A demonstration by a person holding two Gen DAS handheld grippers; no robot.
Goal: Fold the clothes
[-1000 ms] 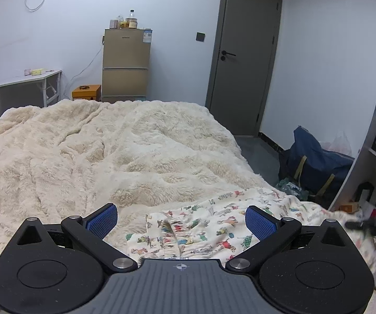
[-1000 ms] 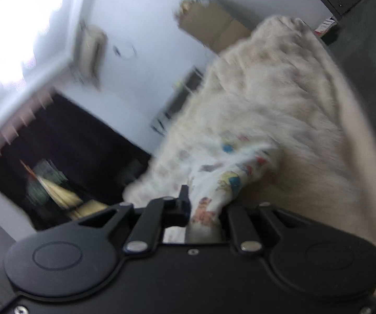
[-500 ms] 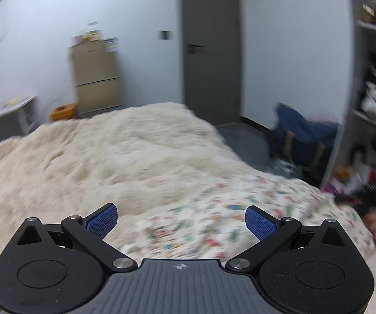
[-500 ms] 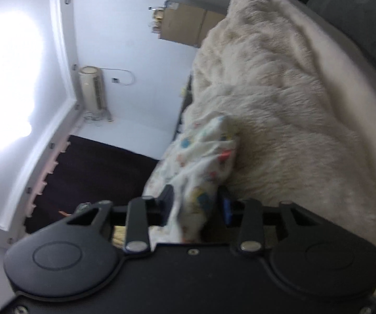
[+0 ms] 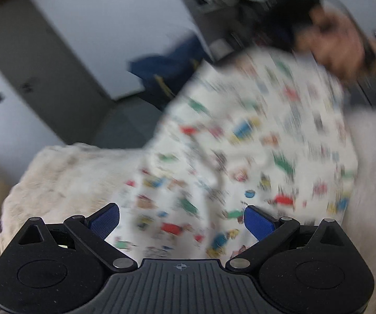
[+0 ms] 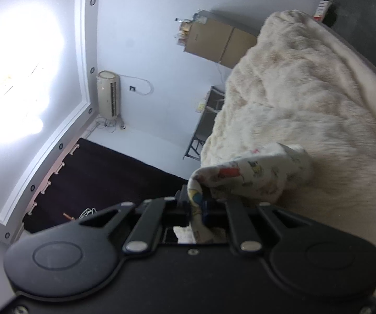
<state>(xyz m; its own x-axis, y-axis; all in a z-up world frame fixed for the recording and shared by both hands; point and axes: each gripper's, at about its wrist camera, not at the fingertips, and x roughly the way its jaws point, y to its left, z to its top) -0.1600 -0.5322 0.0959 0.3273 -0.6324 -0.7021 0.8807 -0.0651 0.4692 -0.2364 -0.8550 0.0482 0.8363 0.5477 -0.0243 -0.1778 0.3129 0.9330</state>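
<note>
A white garment with a colourful cartoon print (image 5: pixel 240 144) is lifted off the cream fluffy blanket (image 5: pixel 65 178); the left wrist view is blurred by motion. My left gripper (image 5: pixel 181 218) is open, its blue pads either side of the cloth's lower part, not closed on it. My right gripper (image 6: pixel 197 205) is shut on a bunched edge of the same garment (image 6: pixel 253 175), held above the blanket (image 6: pixel 305 91). The right gripper and the hand holding it (image 5: pixel 329 44) show blurred at the cloth's top.
A grey door (image 5: pixel 31 60) and a dark blue bag (image 5: pixel 167 70) on the floor lie beyond the bed's edge. The right wrist view shows a brown fridge (image 6: pixel 219 41), a small table (image 6: pixel 206 120), an air conditioner (image 6: pixel 108 96) and a dark curtain (image 6: pixel 104 180).
The right gripper has raised the garment's edge higher, pulling the cloth up off the blanket. The left gripper has swung and tilted right toward the lifted cloth, still open.
</note>
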